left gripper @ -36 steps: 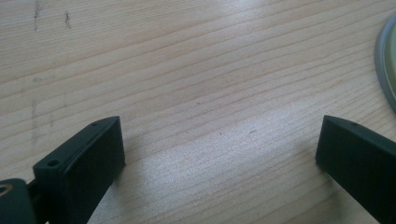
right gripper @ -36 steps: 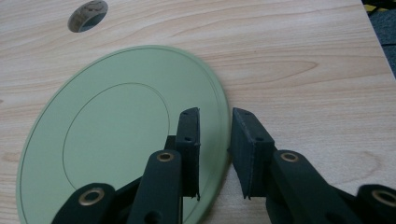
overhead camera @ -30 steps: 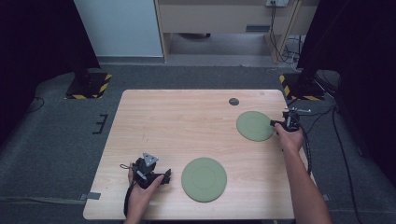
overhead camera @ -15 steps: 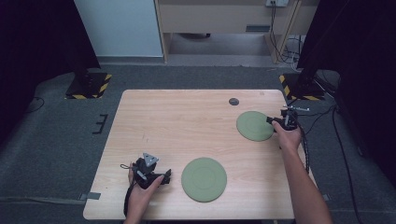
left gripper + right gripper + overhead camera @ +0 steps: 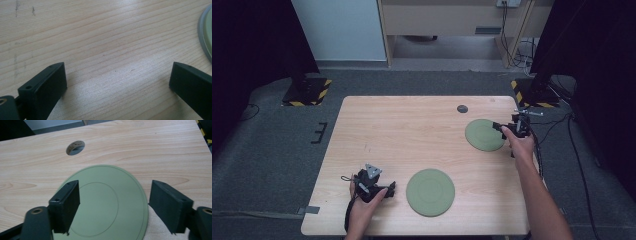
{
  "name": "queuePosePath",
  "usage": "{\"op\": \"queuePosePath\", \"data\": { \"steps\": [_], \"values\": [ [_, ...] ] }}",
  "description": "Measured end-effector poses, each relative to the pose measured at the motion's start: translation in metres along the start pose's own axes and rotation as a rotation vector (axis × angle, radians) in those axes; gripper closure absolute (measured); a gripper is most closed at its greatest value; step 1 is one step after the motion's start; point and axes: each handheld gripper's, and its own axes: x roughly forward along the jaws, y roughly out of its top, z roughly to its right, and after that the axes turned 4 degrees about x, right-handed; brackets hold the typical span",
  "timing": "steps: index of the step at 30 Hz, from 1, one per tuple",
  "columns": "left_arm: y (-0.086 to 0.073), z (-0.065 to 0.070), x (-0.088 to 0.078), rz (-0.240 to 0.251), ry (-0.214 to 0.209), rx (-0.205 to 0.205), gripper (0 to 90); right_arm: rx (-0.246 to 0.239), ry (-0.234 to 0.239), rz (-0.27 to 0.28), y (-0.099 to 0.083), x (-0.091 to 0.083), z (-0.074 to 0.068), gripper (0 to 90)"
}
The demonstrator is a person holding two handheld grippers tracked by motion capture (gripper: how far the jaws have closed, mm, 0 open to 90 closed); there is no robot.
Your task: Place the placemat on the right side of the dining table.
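- Black jaws of my right gripper [image 5: 113, 207] stand spread apart; they have just been opening, with the near edge of the small green plate [image 5: 105, 200] lying under and between them, the pads not pressing on it.
- From the high view I see that right gripper [image 5: 502, 127] at the right rim of the small green plate [image 5: 483, 135], my hand behind it near the table's right edge.
- Small green plate lies flat on the wooden table [image 5: 412, 135], far right part, just below the round cable hole [image 5: 462, 108].
- My left gripper [image 5: 117, 82] rests low over bare wood, its jaws wide apart with nothing between them.
- From above, the left gripper [image 5: 384, 189] sits near the front edge, just beside the large green plate [image 5: 430, 192] but apart from it; its rim [image 5: 203, 32] shows at the right of the left gripper view.
- Both plates lie well apart from each other.
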Motion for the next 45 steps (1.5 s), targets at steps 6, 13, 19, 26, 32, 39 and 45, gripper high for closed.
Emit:
{"op": "queuePosePath", "data": {
  "steps": [6,13,19,26,32,39,45],
  "values": [
    [0.0,0.0,0.0,0.0,-0.002,0.001,0.5,0.01,0.039,-0.036,0.001,-0.006,-0.003,16.0],
    [0.0,0.0,0.0,0.001,-0.003,0.001,0.4,-0.021,0.1,-0.039,-0.005,-0.02,-0.01,8.0],
    [0.0,0.0,0.0,0.001,-0.005,0.004,0.4,-0.045,0.13,-0.024,-0.008,-0.035,-0.017,6.5],
    [0.0,0.001,0.0,0.001,-0.004,0.008,0.8,-0.064,0.127,-0.009,-0.009,-0.047,-0.021,8.1],
    [0.0,0.001,0.0,0.001,-0.005,0.009,0.7,-0.105,0.101,0.01,-0.013,-0.052,-0.025,11.2],
    [0.0,0.001,0.0,0.002,-0.005,0.01,0.7,-0.135,0.116,0.021,-0.021,-0.058,-0.029,11.3],
    [-0.001,0.002,-0.001,0.001,-0.01,0.014,0.7,-0.168,0.107,0.026,-0.035,-0.065,-0.033,11.4]
  ]
}}
